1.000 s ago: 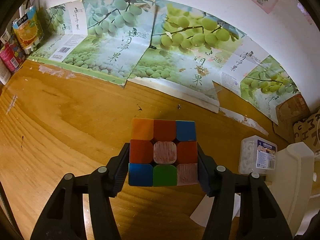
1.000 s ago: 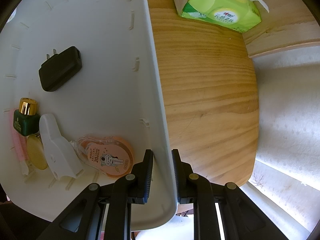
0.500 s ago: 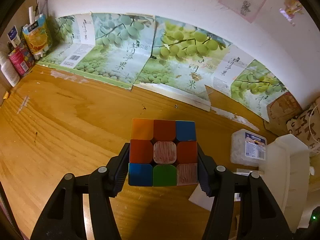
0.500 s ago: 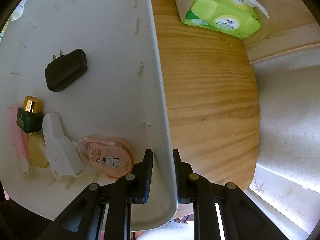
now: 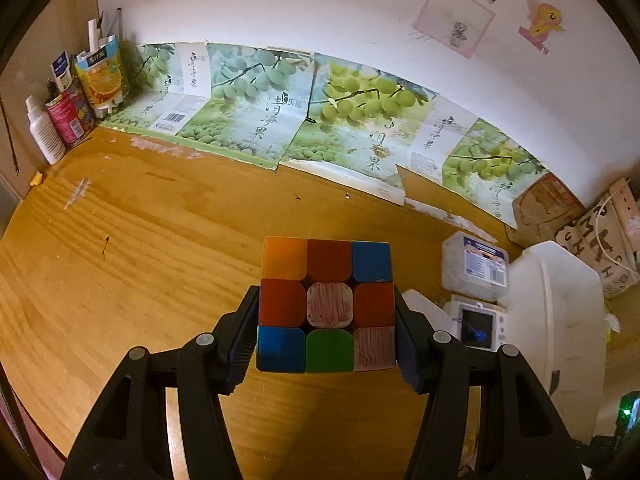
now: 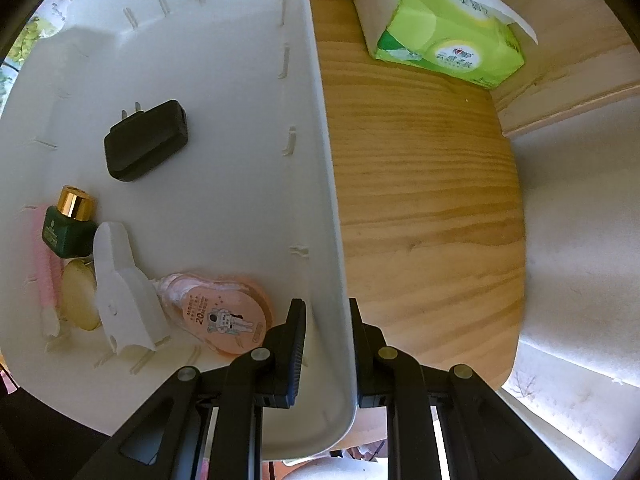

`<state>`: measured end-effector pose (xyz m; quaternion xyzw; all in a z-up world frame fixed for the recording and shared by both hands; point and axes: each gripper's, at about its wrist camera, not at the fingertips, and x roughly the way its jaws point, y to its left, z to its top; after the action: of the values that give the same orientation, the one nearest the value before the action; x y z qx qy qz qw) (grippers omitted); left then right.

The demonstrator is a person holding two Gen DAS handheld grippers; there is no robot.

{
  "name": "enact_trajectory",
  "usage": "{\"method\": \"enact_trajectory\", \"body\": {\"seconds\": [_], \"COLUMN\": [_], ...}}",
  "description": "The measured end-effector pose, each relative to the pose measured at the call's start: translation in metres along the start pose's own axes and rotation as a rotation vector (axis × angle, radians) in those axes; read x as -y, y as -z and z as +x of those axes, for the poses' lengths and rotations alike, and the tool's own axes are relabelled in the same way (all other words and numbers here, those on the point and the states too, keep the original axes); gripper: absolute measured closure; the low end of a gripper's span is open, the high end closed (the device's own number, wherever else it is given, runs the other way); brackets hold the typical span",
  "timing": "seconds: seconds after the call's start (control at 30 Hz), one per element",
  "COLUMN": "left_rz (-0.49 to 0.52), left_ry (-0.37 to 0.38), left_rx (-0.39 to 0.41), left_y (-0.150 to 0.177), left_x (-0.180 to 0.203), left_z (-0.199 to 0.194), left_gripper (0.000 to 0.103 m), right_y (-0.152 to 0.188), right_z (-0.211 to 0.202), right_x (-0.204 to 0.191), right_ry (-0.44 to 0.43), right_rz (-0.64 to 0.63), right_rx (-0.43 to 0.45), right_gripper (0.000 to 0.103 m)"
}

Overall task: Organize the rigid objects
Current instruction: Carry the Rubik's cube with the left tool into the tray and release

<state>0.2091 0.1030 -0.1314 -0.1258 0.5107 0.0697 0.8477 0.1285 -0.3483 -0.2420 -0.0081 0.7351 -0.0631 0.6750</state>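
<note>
A scrambled colour cube (image 5: 326, 306) hangs above the wooden table (image 5: 132, 256), clamped at its sides by my left gripper (image 5: 325, 336). In the right wrist view my right gripper (image 6: 326, 342) points down and is shut on the right wall of a white plastic bin (image 6: 324, 184). Inside the bin lie a black plug adapter (image 6: 146, 140), a green bottle with a gold cap (image 6: 68, 224), a white plastic piece (image 6: 124, 292), a pink round tape dispenser (image 6: 224, 312) and a pink stick (image 6: 44, 268). The same white bin (image 5: 560, 312) shows at the right of the left wrist view.
A clear box of swabs (image 5: 474, 266) and a small white device with a dark screen (image 5: 476, 322) sit beside the bin. Bottles and cartons (image 5: 68, 100) stand in the far left corner. Fruit-print cardboard (image 5: 320, 120) lines the wall. A green tissue pack (image 6: 440, 28) lies right of the bin.
The left gripper has risen and drawn back with the cube, so more wall and more of the bin show. The right gripper keeps its hold on the bin wall, barely shifting.
</note>
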Motion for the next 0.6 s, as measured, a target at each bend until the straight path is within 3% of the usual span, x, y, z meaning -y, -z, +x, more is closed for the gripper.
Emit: {"method": "enact_trajectory", "body": {"seconds": [0.6], "left_rz": [0.005], "left_ry": [-0.044], "left_rx": [-0.032], "left_y": [0.049], "left_x": [0.015], "left_z": [-0.036], "left_gripper": [0.04], "right_y": [0.024], "right_z": [0.003], "right_x": [0.007], "right_ry": [-0.069], "right_rz": [-0.106], "right_rx": [0.026], "right_gripper": [0.084]}}
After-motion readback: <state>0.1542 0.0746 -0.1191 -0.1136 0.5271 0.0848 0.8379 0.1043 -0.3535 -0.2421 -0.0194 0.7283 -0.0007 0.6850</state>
